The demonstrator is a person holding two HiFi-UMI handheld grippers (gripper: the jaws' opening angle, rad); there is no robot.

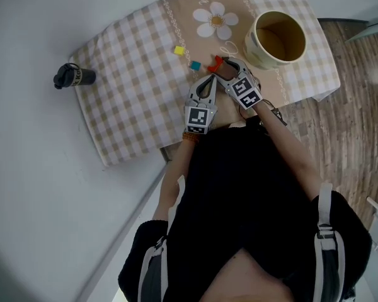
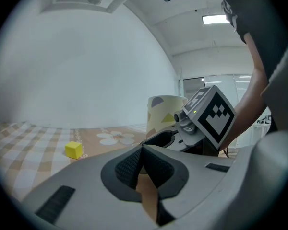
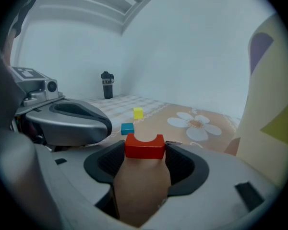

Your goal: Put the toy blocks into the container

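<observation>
A red notched block [image 3: 144, 146] lies on the tan cloth between the tips of my right gripper [image 3: 144, 150], and it fills the gap from pad to pad. From the head view the red block [image 1: 215, 63] shows at the tips of the right gripper [image 1: 222, 68]. Just left of it, my left gripper [image 1: 208, 82] hovers with its tips [image 2: 142, 150] met and nothing between them. A blue block [image 3: 127, 128] and a yellow block [image 3: 138, 112] lie further out on the cloth. The cream container [image 1: 277, 39] stands upright and open to the right of the right gripper.
A black bottle [image 1: 74, 76] lies at the table's far left corner. The checked tablecloth [image 1: 132, 93] covers the table, and its near edge runs by the person's body. Wooden floor [image 1: 353, 124] lies to the right.
</observation>
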